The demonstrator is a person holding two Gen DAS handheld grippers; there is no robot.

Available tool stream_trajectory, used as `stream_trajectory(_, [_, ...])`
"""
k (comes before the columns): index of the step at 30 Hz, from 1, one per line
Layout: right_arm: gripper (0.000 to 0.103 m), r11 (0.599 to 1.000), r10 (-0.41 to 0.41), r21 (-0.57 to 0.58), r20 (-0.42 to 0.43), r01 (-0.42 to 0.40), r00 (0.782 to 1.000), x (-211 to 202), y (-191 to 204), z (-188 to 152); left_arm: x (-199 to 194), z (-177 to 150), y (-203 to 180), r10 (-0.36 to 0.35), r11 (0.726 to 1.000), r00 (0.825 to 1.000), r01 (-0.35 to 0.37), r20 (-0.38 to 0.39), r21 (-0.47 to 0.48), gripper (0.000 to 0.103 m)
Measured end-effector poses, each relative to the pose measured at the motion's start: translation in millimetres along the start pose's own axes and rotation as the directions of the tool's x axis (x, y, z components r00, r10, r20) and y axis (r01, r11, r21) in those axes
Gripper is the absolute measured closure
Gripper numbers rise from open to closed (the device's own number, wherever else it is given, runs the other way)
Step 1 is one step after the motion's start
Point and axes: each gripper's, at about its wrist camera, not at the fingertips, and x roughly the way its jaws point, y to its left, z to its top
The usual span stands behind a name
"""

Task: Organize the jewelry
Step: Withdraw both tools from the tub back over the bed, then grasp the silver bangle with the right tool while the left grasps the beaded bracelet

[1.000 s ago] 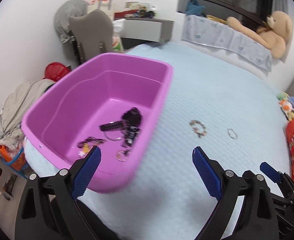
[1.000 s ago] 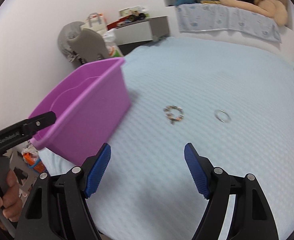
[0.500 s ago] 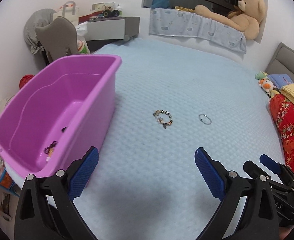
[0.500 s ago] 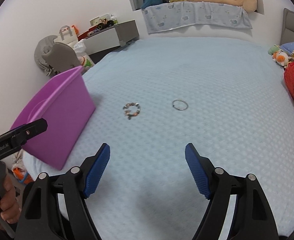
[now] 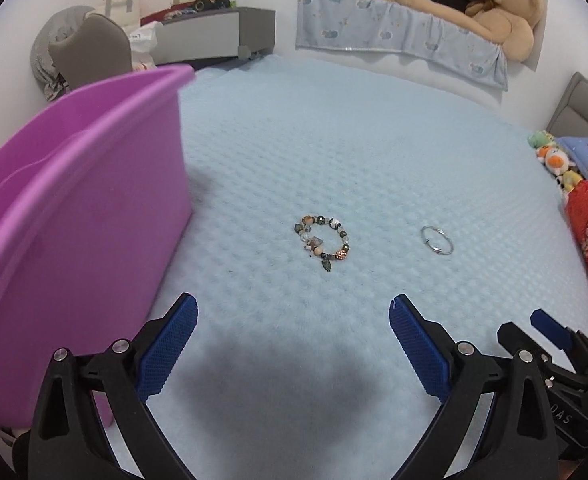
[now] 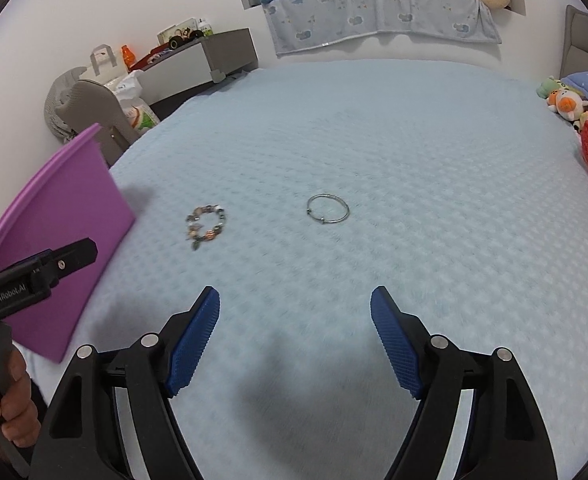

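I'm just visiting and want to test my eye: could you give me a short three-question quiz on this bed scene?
1. True or false: the beaded bracelet lies inside the purple tub.
2. Which lies nearer the tub: A) the beaded bracelet, B) the silver bangle?
3. What does the right tool hold?

Key: 1. False, it lies on the blue bedspread. 2. A. 3. Nothing; its jaws stand open, as do the left tool's.

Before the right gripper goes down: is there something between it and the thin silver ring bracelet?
Nothing visible. Only bare light blue bedspread lies between the open right gripper and the thin silver ring bracelet.
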Motion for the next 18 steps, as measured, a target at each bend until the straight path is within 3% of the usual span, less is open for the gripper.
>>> stream_trajectory(18, [0.029, 1.0, -0.014, -0.017, -0.035, 0.013, 0.999, 99.6, -33.0, 36.1, 109.1, 21.4, -17.0, 0.016, 1.0, 0.998, -0.015, -0.061, 0.011, 0.008])
